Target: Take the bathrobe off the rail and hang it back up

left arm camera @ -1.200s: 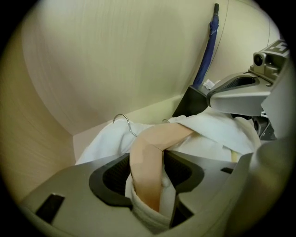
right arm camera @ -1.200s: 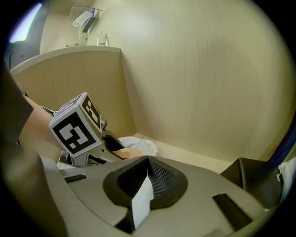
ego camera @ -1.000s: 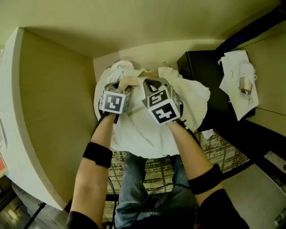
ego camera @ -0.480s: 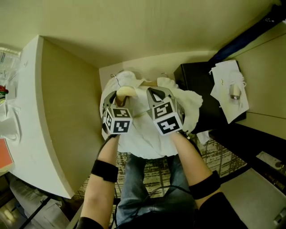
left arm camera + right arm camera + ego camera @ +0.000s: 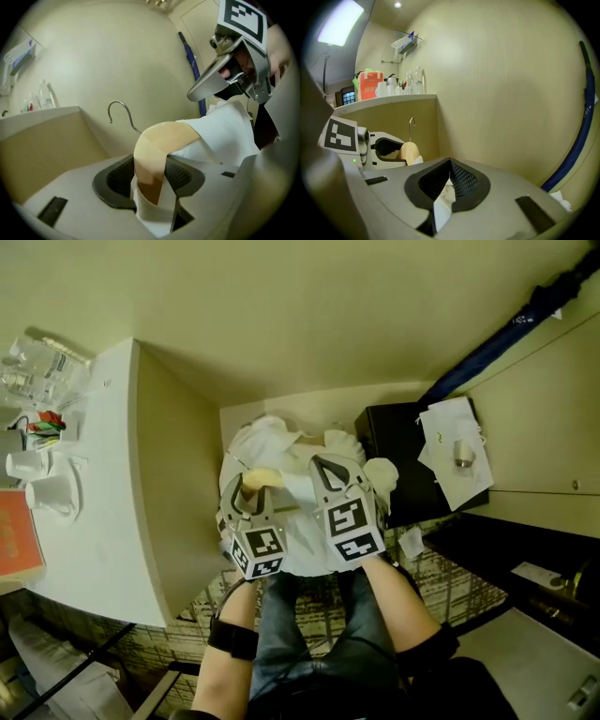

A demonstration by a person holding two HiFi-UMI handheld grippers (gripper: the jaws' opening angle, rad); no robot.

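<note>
Head view: looks down on white robe [image 5: 295,526] draped on hanger [image 5: 262,478], held in the air near the wall between left gripper [image 5: 247,486] and right gripper [image 5: 328,467], no rail in sight; shows cups [image 5: 26,465] on desk [image 5: 103,549], contents not visible. Left gripper view: finds jaws clamped on hanger's end and robe cloth, hook [image 5: 120,110] free in the air; probably best kept level, hook upright, to catch the rail. Right gripper view: finds jaws pinched together on a robe fold.
</note>
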